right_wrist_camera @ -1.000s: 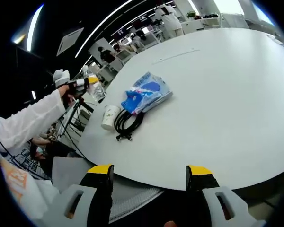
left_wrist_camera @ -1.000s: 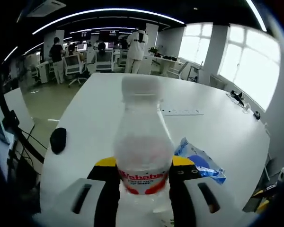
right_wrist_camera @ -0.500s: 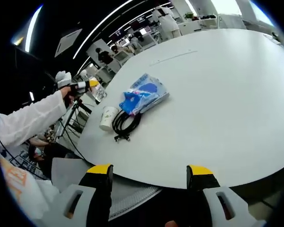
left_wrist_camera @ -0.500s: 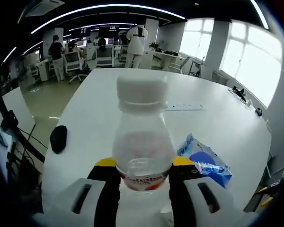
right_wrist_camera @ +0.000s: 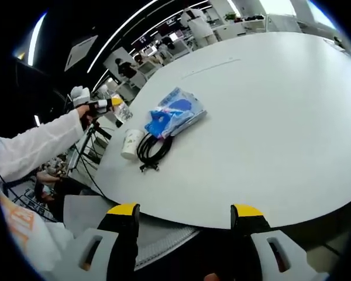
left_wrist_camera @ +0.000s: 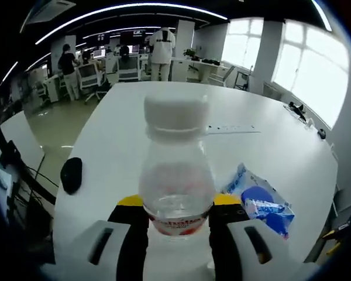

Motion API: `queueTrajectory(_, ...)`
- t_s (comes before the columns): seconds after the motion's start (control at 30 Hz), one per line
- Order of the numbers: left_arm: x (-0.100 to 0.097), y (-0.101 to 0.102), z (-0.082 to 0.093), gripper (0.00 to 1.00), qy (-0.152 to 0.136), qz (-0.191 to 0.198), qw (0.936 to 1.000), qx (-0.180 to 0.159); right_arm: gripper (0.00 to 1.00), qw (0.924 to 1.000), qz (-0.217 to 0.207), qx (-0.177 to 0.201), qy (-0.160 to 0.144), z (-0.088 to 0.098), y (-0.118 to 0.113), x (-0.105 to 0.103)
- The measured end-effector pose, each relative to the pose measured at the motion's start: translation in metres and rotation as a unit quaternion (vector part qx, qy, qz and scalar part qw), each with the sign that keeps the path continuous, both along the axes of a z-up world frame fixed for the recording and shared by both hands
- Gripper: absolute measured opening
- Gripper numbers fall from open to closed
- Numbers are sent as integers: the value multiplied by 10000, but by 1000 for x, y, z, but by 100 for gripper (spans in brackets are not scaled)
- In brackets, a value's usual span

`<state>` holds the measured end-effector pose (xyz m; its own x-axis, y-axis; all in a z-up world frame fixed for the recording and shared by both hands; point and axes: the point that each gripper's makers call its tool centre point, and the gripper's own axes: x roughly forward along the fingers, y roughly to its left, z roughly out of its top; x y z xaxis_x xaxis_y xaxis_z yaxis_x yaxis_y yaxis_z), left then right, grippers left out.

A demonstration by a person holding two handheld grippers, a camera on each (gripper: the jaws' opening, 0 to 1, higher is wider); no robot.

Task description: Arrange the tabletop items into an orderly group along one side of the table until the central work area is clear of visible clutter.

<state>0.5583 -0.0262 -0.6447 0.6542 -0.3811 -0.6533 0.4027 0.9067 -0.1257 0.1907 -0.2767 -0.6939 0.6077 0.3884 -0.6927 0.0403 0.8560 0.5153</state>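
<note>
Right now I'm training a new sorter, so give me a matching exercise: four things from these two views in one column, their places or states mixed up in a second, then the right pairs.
Things:
1. water bottle
2. paper cup
3. black cable
4. blue packet

Places or states:
A. coiled on the table between the cup and the packet
B. held in the left gripper
C. lying flat, farther in from the edge than the cable
D. standing upright near the table's edge

Pairs: 1-B, 2-D, 3-A, 4-C
</note>
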Motion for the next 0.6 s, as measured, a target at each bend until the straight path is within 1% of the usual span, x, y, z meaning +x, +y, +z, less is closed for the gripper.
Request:
queueTrajectory(0.23,6,0,-4,39,25,16,10000,-5,64,10000,-13,-21,3,2,0,5)
queueTrajectory(0.4,8,1,-6,39,48,6,10000,-9,64,10000,53,-30,43,1,4,6)
queueTrajectory(0.6,10,4,-9,39,92,14,10000,19,64,10000,11,8,48,1,8,7)
